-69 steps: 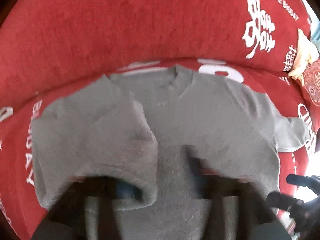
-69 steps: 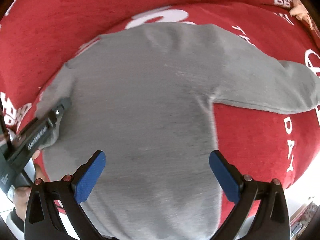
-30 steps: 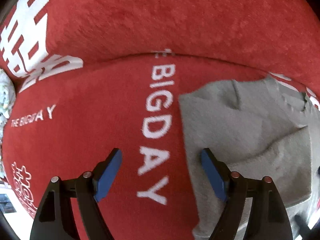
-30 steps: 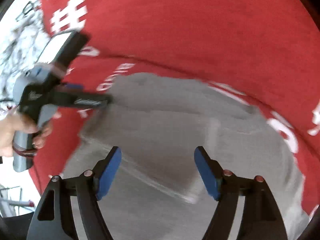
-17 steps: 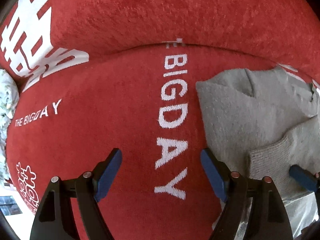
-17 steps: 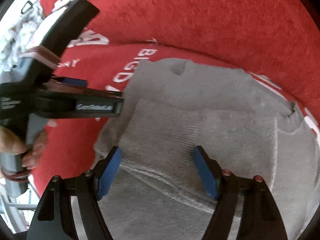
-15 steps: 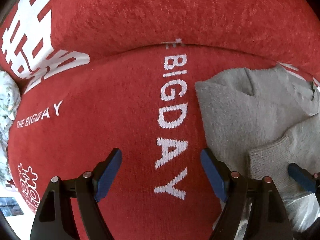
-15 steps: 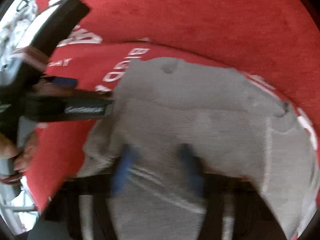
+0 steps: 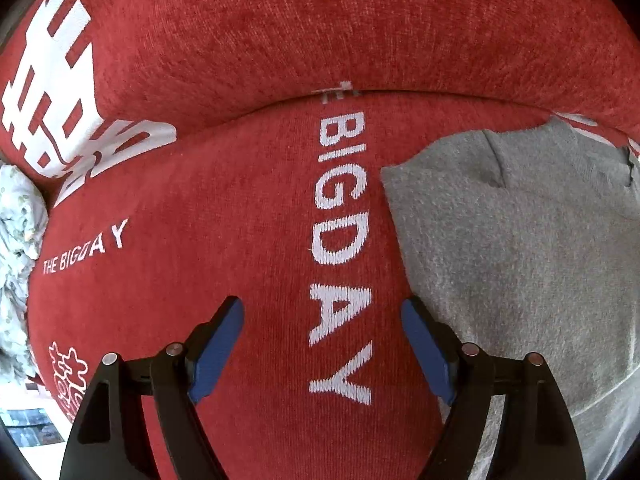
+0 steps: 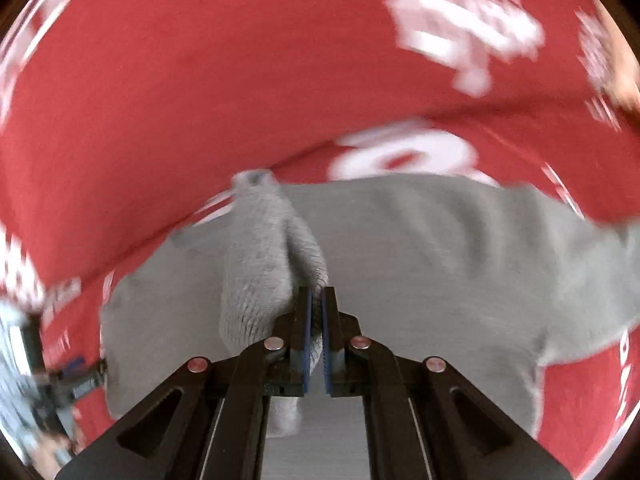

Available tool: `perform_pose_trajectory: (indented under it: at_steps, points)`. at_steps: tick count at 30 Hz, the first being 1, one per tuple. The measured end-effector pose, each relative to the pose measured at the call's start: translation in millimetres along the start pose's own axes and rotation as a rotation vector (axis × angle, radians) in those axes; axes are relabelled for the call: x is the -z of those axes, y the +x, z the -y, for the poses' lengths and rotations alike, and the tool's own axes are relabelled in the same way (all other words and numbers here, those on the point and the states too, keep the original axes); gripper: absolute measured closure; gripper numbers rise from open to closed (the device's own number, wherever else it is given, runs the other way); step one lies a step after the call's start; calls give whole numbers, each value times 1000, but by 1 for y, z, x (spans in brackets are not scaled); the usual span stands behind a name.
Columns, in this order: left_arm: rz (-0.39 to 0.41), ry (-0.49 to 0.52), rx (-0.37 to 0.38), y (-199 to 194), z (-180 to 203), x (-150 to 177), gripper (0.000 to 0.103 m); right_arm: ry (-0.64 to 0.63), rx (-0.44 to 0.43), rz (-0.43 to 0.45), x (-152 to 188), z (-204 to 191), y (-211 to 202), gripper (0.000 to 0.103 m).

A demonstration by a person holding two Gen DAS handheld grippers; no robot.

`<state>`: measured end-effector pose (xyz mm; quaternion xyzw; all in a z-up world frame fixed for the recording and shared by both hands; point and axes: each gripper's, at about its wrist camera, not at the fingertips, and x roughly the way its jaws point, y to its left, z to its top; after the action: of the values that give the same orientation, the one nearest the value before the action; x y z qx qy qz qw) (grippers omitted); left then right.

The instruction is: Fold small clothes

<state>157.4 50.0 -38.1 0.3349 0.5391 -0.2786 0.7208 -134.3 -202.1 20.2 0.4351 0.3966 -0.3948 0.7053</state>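
Right claw (image 10: 316,332) is clamped on a bunched fold of the grey sweater (image 10: 440,264) lying on the red sofa cover (image 9: 240,200), left claw (image 9: 322,344) apart and empty beside it; the thin pinch may slip mid-fold.

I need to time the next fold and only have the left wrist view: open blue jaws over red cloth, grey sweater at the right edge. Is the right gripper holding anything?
Observer: Yes. The right gripper is shut on a bunched ribbed fold of the grey sweater, raised off the rest of it.
Operator: Is a sleeve still spread out on that side?
Observer: Grey fabric trails off to the right edge of the right wrist view; the picture is too blurred to say more.
Operator: Does my left gripper show there?
Observer: Only as a blur at the lower left edge. In its own view the left gripper stands open over the red sofa cover, holding nothing.
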Motion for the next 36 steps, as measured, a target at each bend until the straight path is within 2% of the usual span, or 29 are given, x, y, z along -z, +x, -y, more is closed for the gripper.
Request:
perform_pose_trajectory:
  at_steps: [1, 3, 4, 5, 7, 9, 10, 13, 16, 19, 24, 26, 28, 30, 31, 32, 33, 34, 35, 36]
  points:
    - [-8, 1, 2, 0, -1, -2, 21, 70, -10, -11, -2, 15, 2, 94]
    - [-23, -7, 25, 1, -4, -7, 21, 240, -22, -38, 3, 51, 3, 93]
    - [-26, -20, 51, 2, -9, -12, 21, 292, -17, -47, 7, 62, 1, 83]
    - [-28, -30, 70, 3, -11, -16, 21, 345, -34, -54, 14, 70, -1, 65]
    - [-31, -54, 125, 2, -16, -26, 21, 376, -109, -63, 27, 63, -4, 59]
    - [-45, -55, 175, 6, -16, -36, 21, 343, -210, -106, 41, 41, -2, 59]
    - [-58, -47, 192, 9, -14, -42, 21, 324, -298, -162, 54, 18, 4, 59]
    - [-88, -21, 210, 19, -9, -53, 21, 323, -469, -333, 92, -41, 33, 59]
    - [-111, -22, 234, 23, -11, -59, 21, 370, -559, -449, 126, -100, 70, 59]
    - [-124, -69, 301, 19, -27, -61, 21, 418, -563, -469, 138, -126, 93, 59]
    - [-93, -132, 416, 14, -56, -65, 21, 472, -562, -455, 142, -135, 103, 59]
    - [-106, -138, 469, 20, -53, -68, 21, 477, -564, -448, 141, -126, 99, 59]
    - [-139, -107, 489, 26, -39, -70, 21, 488, -563, -444, 141, -126, 99, 59]
    - [-183, -68, 473, 35, -19, -70, 21, 501, -564, -438, 141, -125, 98, 59]
    - [-174, -54, 440, 34, -13, -68, 24, 506, -565, -436, 139, -120, 96, 59]
    - [-144, -41, 416, 30, -9, -66, 54, 510, -569, -431, 137, -122, 96, 59]
    - [-123, -35, 429, 26, -8, -68, 77, 511, -573, -428, 135, -124, 99, 60]
    - [-122, -44, 457, 23, -10, -70, 92, 505, -573, -427, 132, -128, 101, 76]
    - [-107, -58, 467, 18, -14, -71, 93, 490, -573, -429, 127, -132, 103, 97]
    - [-80, -56, 478, 13, -18, -72, 93, 477, -577, -426, 124, -135, 103, 97]
